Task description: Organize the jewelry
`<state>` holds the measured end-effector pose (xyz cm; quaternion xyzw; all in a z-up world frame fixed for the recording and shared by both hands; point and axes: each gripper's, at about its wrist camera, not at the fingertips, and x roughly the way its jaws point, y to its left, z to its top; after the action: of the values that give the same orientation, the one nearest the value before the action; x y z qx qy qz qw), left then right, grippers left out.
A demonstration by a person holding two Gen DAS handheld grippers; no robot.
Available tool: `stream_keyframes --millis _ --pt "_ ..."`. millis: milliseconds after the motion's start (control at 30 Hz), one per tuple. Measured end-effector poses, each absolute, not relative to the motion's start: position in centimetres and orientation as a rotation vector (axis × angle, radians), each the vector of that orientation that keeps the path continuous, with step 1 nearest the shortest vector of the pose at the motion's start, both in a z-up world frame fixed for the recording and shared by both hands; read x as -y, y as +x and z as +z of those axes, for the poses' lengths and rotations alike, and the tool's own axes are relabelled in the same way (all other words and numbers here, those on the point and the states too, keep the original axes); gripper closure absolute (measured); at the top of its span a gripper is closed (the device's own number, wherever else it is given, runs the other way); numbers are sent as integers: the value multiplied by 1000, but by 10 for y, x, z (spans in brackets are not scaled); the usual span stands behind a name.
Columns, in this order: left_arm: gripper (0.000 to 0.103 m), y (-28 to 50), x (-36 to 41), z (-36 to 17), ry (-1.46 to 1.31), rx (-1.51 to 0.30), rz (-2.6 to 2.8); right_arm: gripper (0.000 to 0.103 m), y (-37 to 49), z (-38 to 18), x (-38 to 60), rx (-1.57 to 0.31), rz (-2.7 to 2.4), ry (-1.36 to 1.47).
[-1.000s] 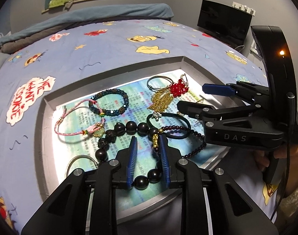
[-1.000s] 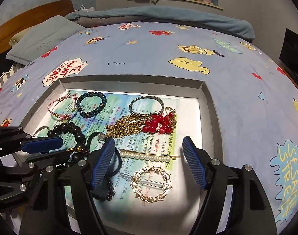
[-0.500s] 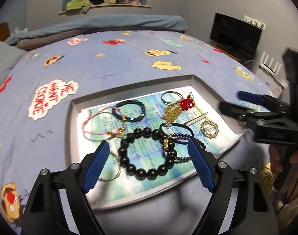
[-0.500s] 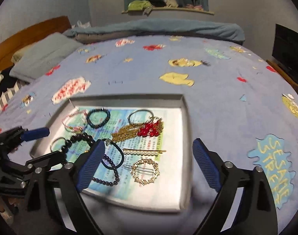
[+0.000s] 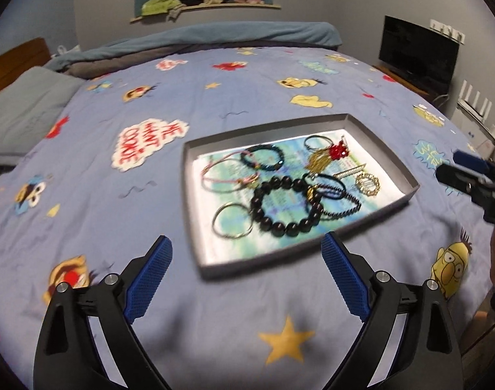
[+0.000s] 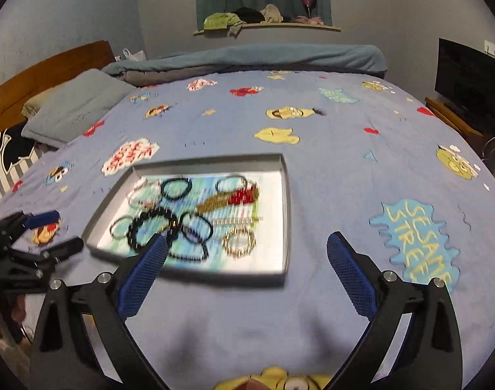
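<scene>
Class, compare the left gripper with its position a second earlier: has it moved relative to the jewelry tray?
Yes. The left gripper has pulled back from over the tray, its open fingers now short of the near rim.

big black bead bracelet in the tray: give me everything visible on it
The black bead bracelet is a closed loop of large, glossy, round dark beads, with one small gold piece on its right side. It lies flat on the printed paper lining the grey tray, near the front edge. A silver ring sits at its left, and a thinner dark bead strand meets it at the gold piece. Neither tool touches it.
</scene>
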<state>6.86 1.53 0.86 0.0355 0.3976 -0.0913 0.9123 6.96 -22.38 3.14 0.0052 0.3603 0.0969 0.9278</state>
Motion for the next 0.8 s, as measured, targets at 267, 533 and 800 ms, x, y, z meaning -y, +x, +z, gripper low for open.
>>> stream_keyframes --millis 267,533,800 --pt "9 54 -20 6 -22 -838 -146 6 51 24 208 -756 195 -43" --pt "8 52 -3 -7 57 -872 -123 6 45 13 197 -783 217 -68" --pt "8 49 -1 -2 55 -840 -129 6 44 12 194 -778 224 -81"
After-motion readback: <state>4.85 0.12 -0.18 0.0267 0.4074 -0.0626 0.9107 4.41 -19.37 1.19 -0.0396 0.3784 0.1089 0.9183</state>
